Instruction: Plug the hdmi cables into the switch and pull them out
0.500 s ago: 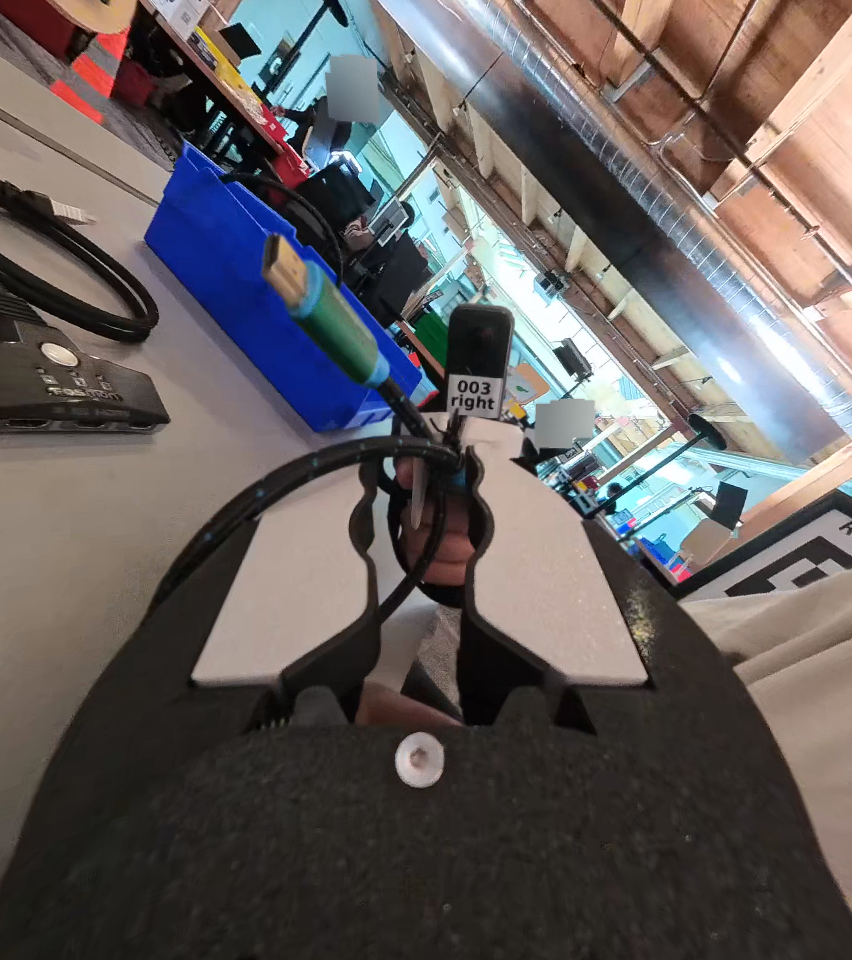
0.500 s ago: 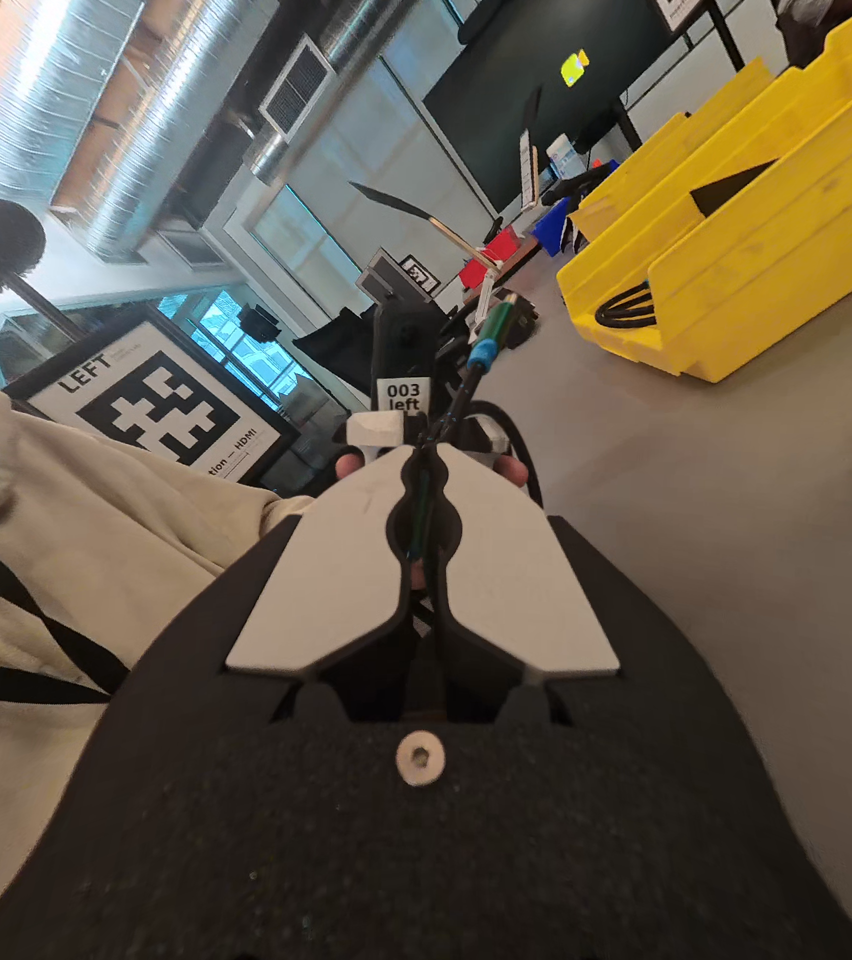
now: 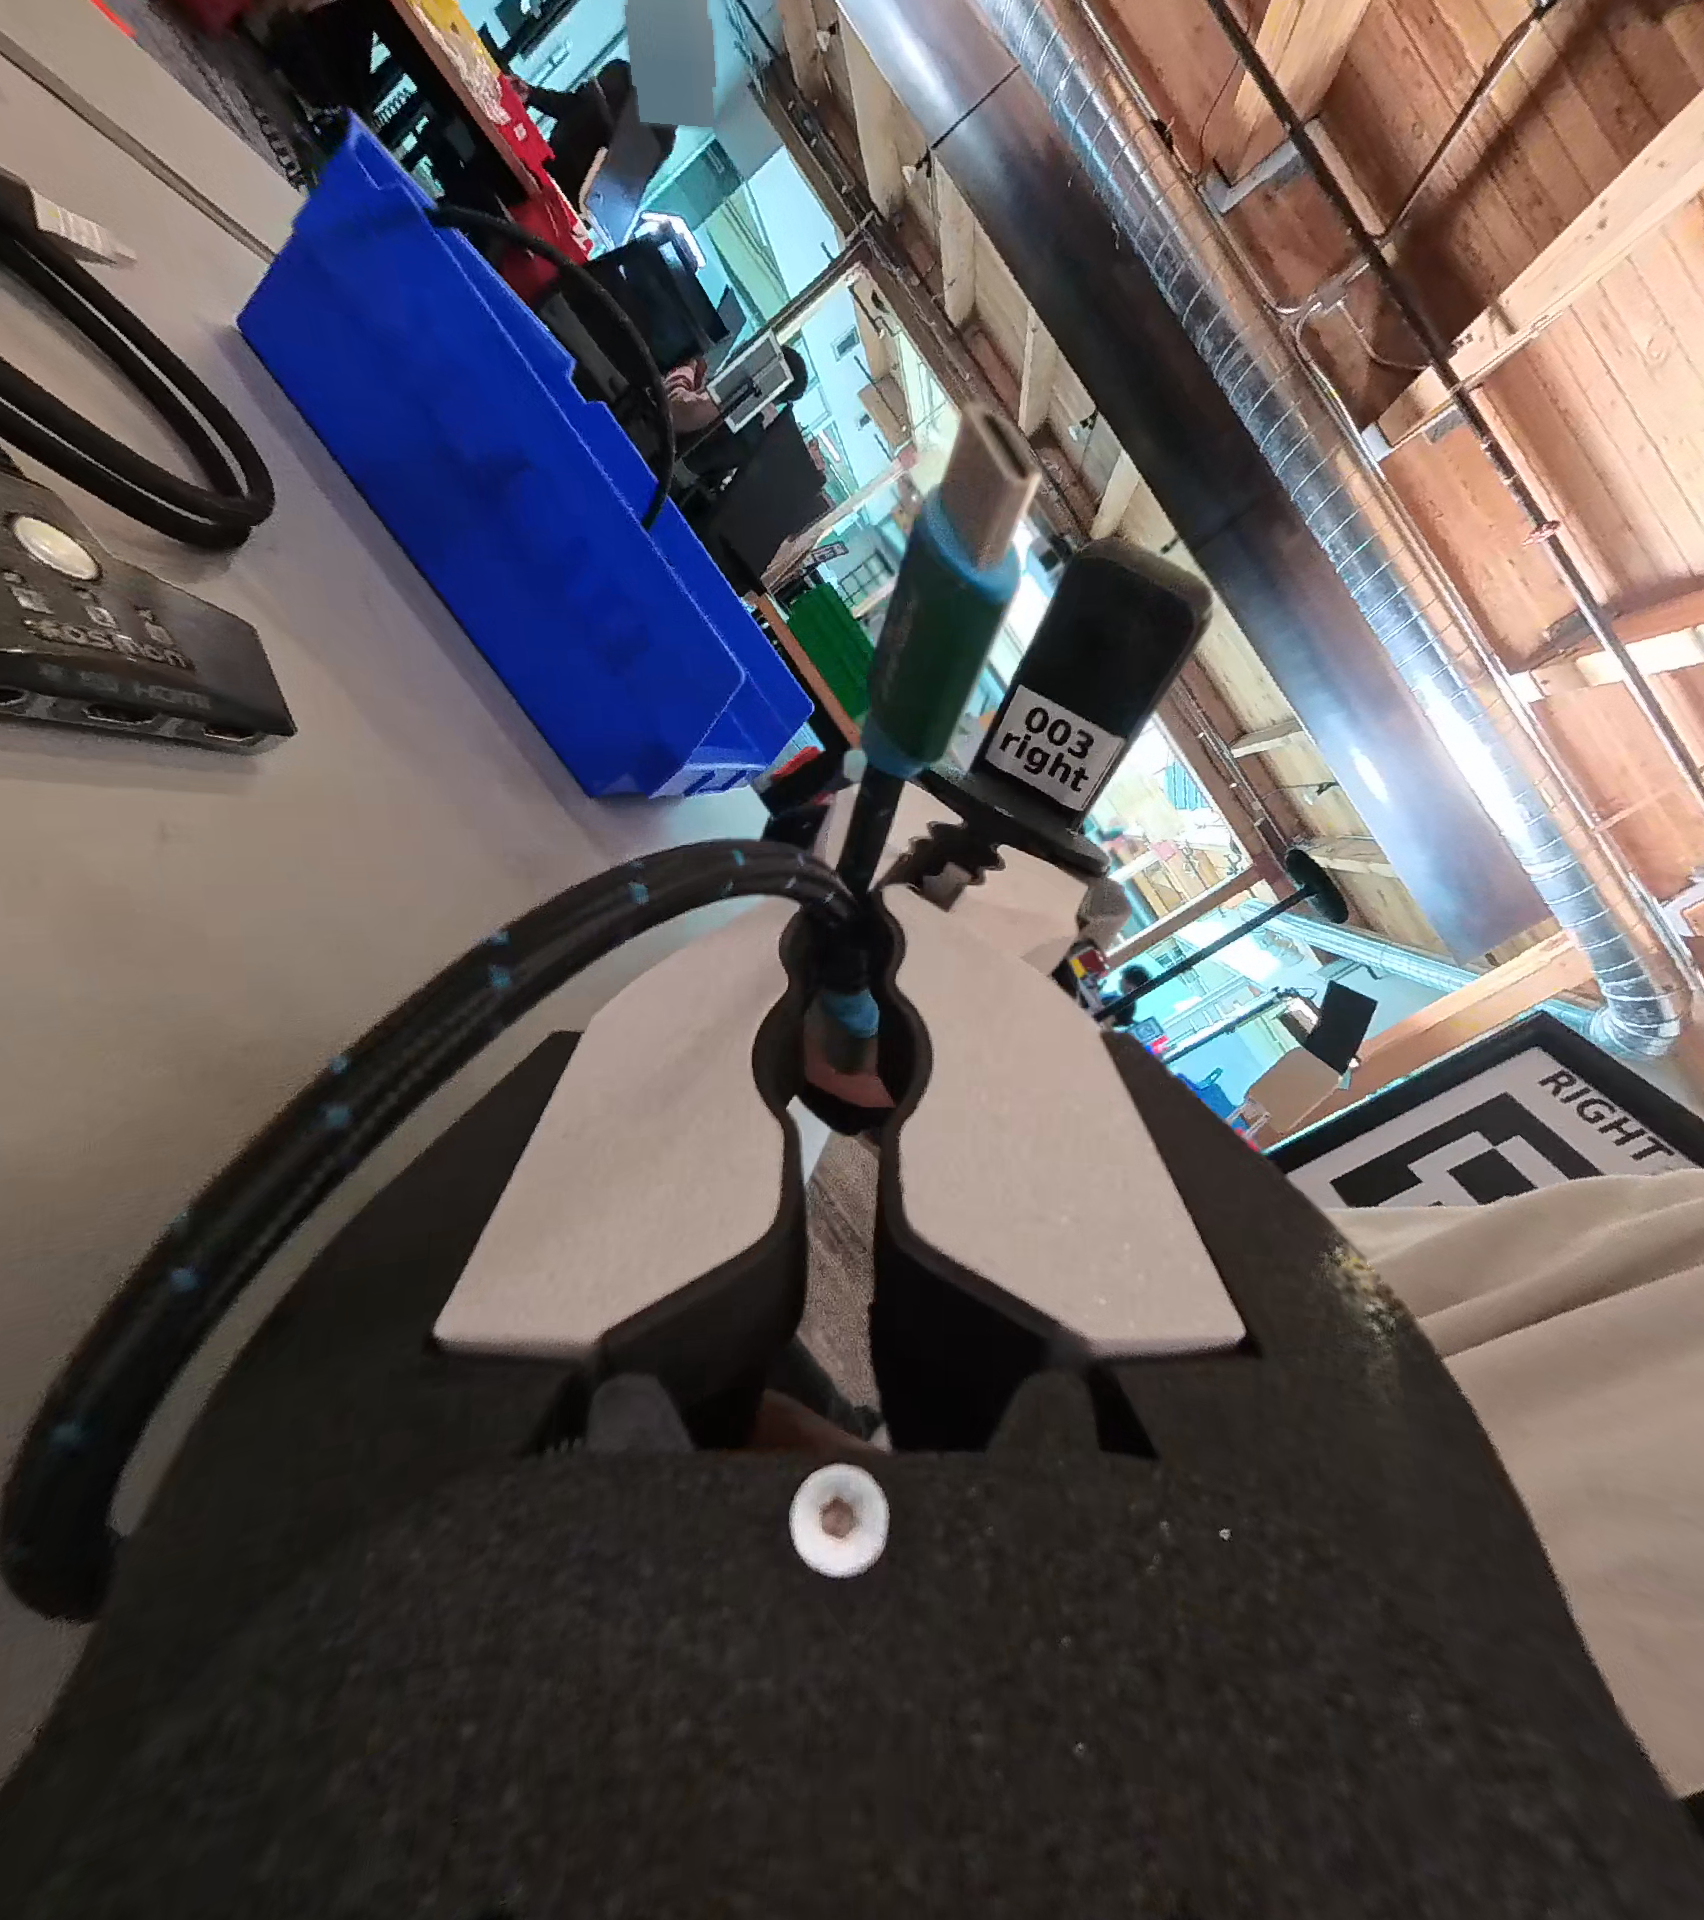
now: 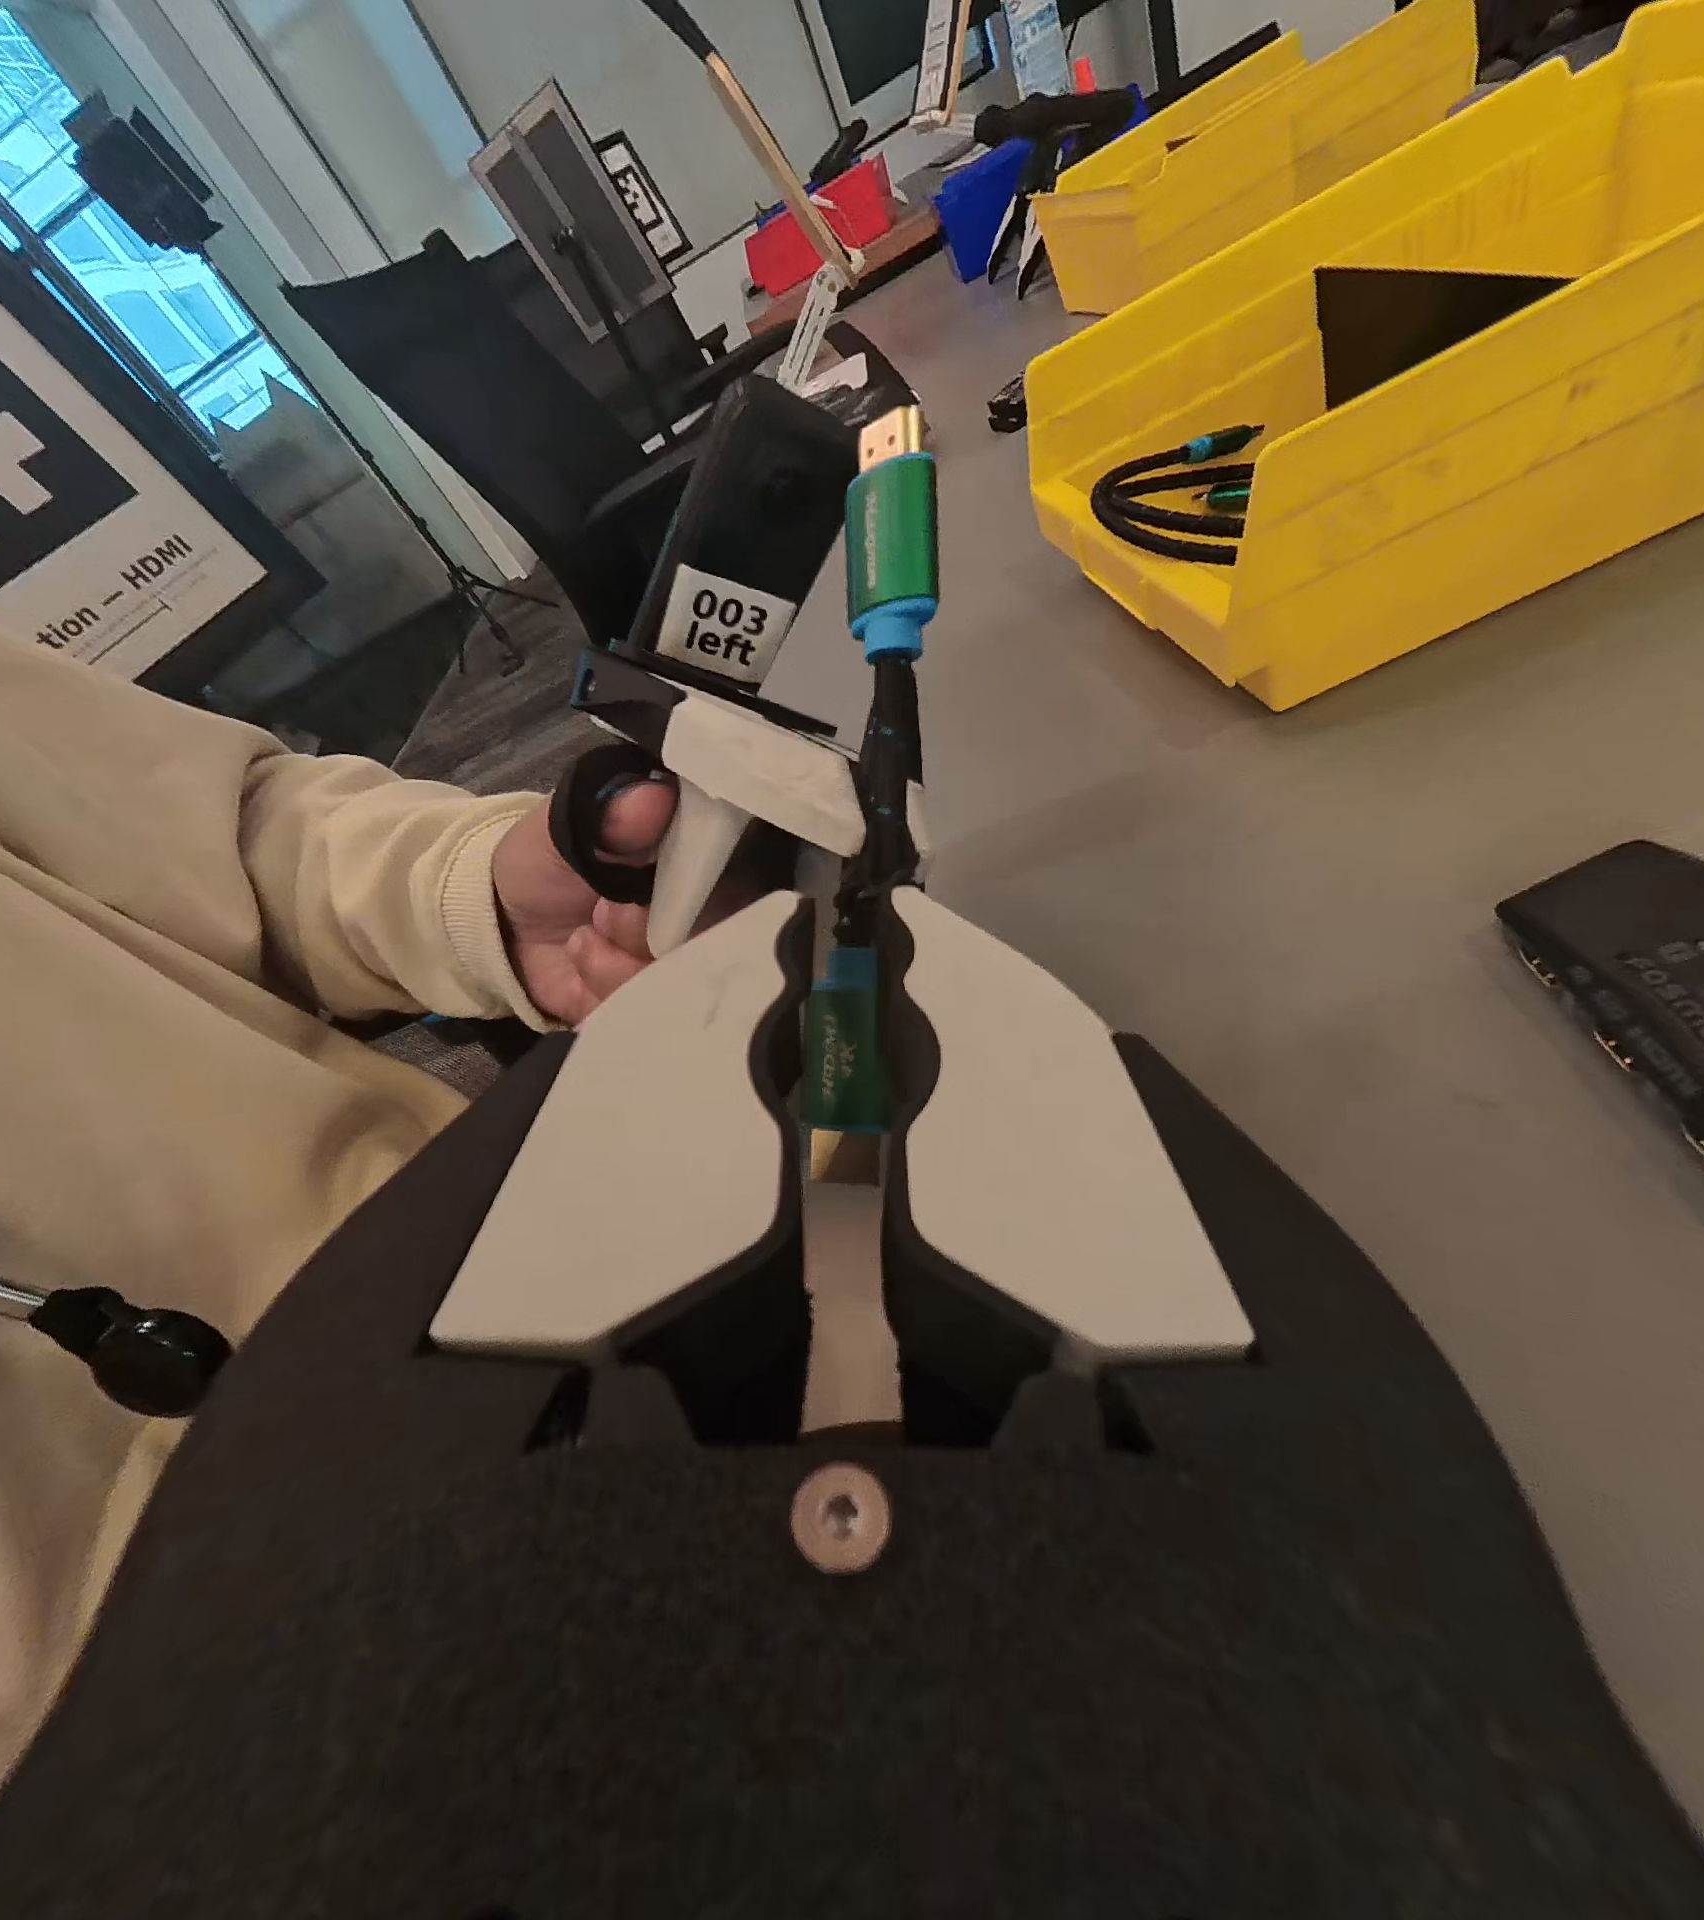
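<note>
Green shells with blue collars mark both ends of the braided black HDMI cable (image 3: 339, 1117) that you hold up off the grey table (image 3: 152, 987).

Your left gripper (image 3: 843, 914) has its fingers pressed nearly together, pinching the bunched strands of the cable in the notch near the tips. From there one green plug (image 3: 931, 644) stands up past the tips, tilted a little right, with its metal end uppermost. The rest of the cable bows out to the left in a loop.

Your right gripper (image 4: 853, 904) faces the left one, tips almost touching. Its fingers are clamped on the other green plug (image 4: 843, 1060), which sits in the notch with its gold end pointing back toward the camera.

The black switch (image 3: 48, 623) lies flat on the table, well apart from both tools: to the left in the left wrist view, to the right in the right wrist view. Its row of front ports shows no plug in either view. A thick black cable (image 3: 152, 416) curls on the table behind it.

A blue bin (image 3: 515, 499) sits beyond the switch. On the other side, yellow bins (image 4: 1450, 416) stand on the table, and the nearest holds another coiled cable (image 4: 1170, 509).
</note>
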Tool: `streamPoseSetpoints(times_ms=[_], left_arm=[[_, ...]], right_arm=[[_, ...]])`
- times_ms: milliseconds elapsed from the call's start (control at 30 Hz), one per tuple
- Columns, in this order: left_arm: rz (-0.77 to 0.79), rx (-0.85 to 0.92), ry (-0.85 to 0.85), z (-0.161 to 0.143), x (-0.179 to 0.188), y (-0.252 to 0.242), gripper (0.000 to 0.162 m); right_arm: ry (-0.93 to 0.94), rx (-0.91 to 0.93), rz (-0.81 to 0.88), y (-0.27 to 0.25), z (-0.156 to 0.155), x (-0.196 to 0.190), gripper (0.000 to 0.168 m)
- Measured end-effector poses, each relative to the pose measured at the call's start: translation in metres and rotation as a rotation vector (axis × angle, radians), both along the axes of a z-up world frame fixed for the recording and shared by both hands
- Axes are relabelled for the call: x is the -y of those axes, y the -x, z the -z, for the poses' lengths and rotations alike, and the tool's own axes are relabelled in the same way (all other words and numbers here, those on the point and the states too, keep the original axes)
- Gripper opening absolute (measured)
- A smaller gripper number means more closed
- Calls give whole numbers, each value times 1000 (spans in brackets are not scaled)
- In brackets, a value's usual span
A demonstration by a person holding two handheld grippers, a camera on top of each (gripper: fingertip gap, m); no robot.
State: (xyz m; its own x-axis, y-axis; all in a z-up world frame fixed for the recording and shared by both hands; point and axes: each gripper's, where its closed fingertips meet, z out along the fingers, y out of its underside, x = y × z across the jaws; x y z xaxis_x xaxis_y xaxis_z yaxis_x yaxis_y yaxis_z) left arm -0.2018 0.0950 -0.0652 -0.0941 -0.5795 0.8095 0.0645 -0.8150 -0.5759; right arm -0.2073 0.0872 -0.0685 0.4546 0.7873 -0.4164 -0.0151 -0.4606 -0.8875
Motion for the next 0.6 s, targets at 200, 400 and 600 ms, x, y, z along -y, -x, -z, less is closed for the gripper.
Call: streamPoseSetpoints(times_ms=[200,400,600], left_arm=[[5,-30,19,7,0,0,8],[23,-15,58,8,0,-1,7],[39,-9,81,9,1,-2,7]], right_arm=[[-4,-34,48,-6,-5,-9,14],[-126,173,24,-11,-4,-10,13],[-127,197,-5,-8,0,-7,9]])
